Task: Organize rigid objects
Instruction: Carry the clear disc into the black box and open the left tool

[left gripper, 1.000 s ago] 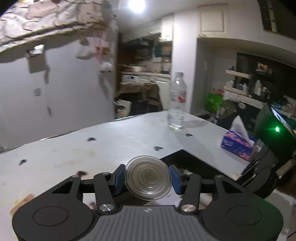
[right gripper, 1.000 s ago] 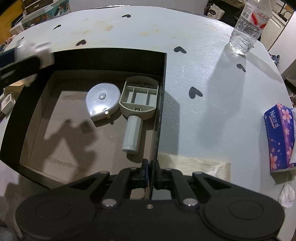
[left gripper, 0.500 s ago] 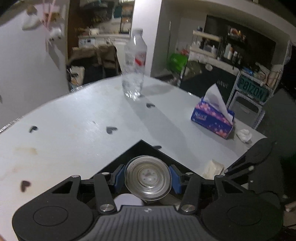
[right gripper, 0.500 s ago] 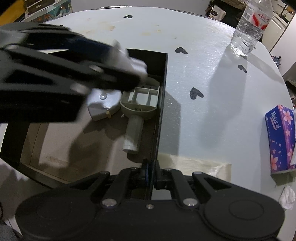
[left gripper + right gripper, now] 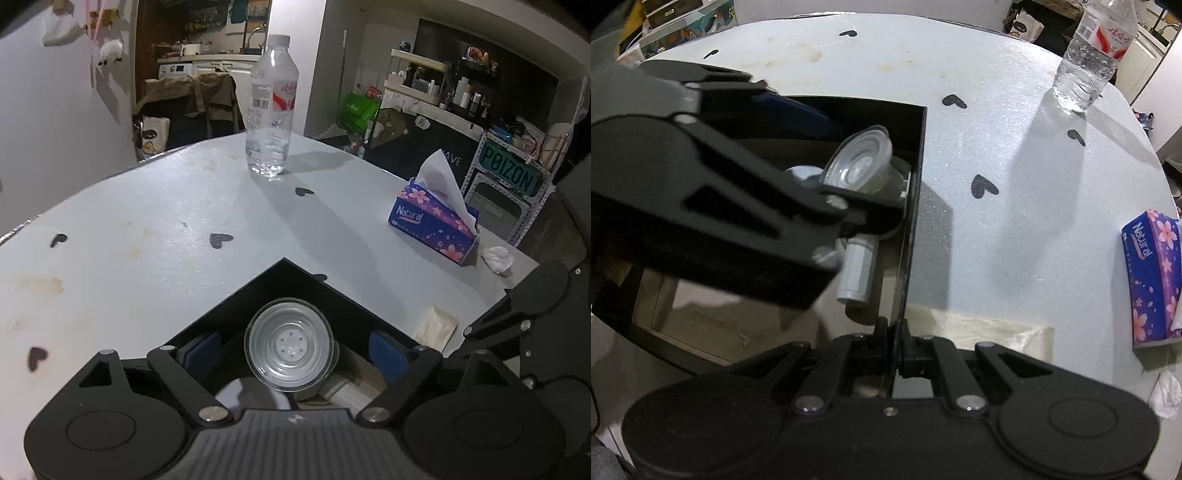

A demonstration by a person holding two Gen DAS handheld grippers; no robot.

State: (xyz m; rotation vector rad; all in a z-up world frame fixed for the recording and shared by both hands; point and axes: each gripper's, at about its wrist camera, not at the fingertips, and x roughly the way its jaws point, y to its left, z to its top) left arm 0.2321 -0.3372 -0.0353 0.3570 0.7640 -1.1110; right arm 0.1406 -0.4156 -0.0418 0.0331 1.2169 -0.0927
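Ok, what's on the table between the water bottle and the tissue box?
Only one black heart sticker on otherwise bare tabletop separates the water bottle from the tissue box; the left wrist view shows it.

Clear plastic cup (image 5: 290, 349), round, ribbed in rings, with 5 small dots at the centre of its base; tipped on its side, base turned up and outward, leaning inside the far right corner of the box and free on both sides. Black open-topped box (image 5: 915, 206) with a tan cardboard floor, set on the table, its right wall thin and upright. Inside, under and beside the cup: a grey cylinder (image 5: 857, 273) lying flat along the right wall, a pale grey rounded piece (image 5: 803, 173) mostly hidden, and a grey ribbed part, only a sliver showing.
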